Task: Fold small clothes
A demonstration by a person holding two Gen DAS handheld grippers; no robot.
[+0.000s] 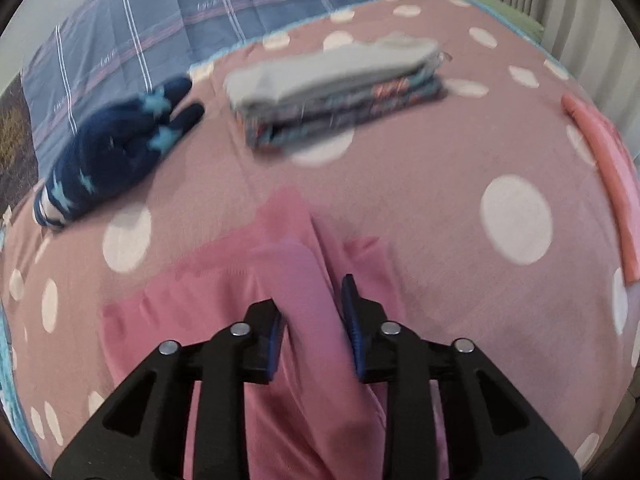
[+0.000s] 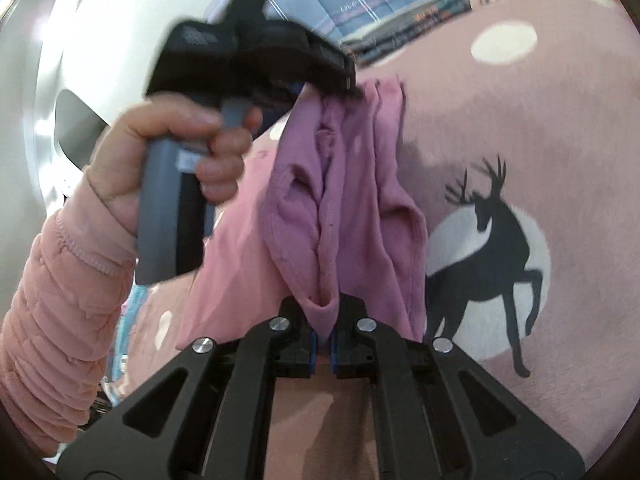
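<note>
— Where is the pink garment (image 1: 296, 280) now?

— Between my two grippers, above the pink polka-dot blanket (image 1: 460, 184). My right gripper (image 2: 323, 342) is clamped tight on a bunched fold of it; from there the cloth runs up toward 12 o'clock to my left gripper (image 1: 312, 320).

— And the left?

— Its jaws stand narrowly apart, a ridge of the cloth lying between them; the blue pads (image 1: 354, 316) are not pressing on it. A hand (image 2: 180, 160) in a pink quilted sleeve (image 2: 60, 300) holds its grey handle.

— What else is on the bed?

— From the left wrist: a stack of folded clothes (image 1: 336, 92) at 12 o'clock, a navy star-patterned piece (image 1: 116, 152) at 10, an orange-pink piece (image 1: 604, 176) at 2. By my right gripper, a black deer print (image 2: 492, 248) at 3.
</note>
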